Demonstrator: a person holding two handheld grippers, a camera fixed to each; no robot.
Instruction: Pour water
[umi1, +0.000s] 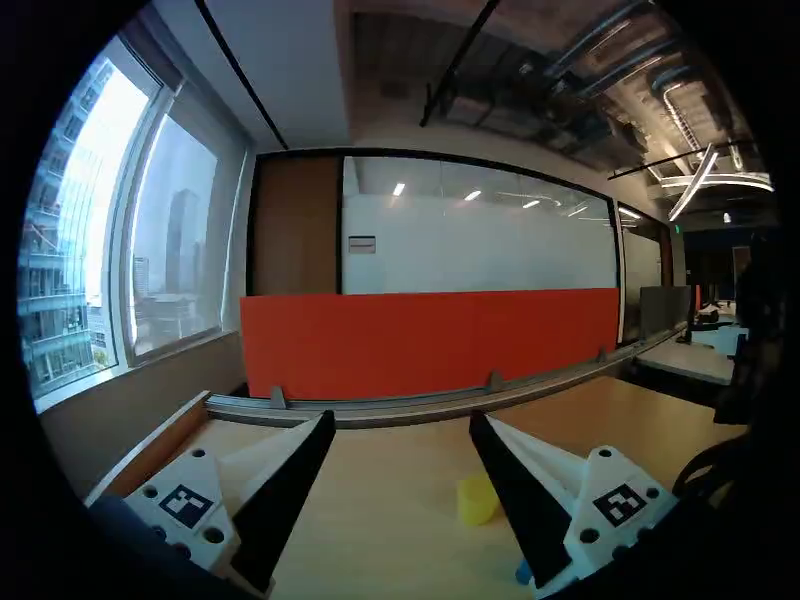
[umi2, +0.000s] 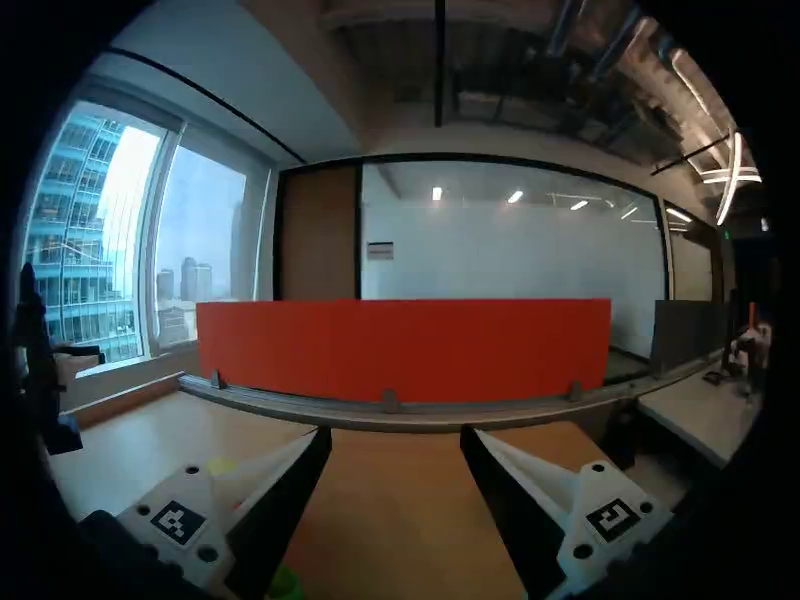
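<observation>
While both hover above tabletop (umi1: 400, 540), left hand-held gripper (umi1: 400, 420) spread wide, pinching nothing; yellow cup (umi1: 478, 497) on tabletop between its fingers, nearer right finger. Right hand-held gripper (umi2: 395, 432) likewise spread, empty. Orange divider (umi2: 404, 348) at far edge.

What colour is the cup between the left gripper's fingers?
Yellow cup, clearest in the left gripper view.
</observation>
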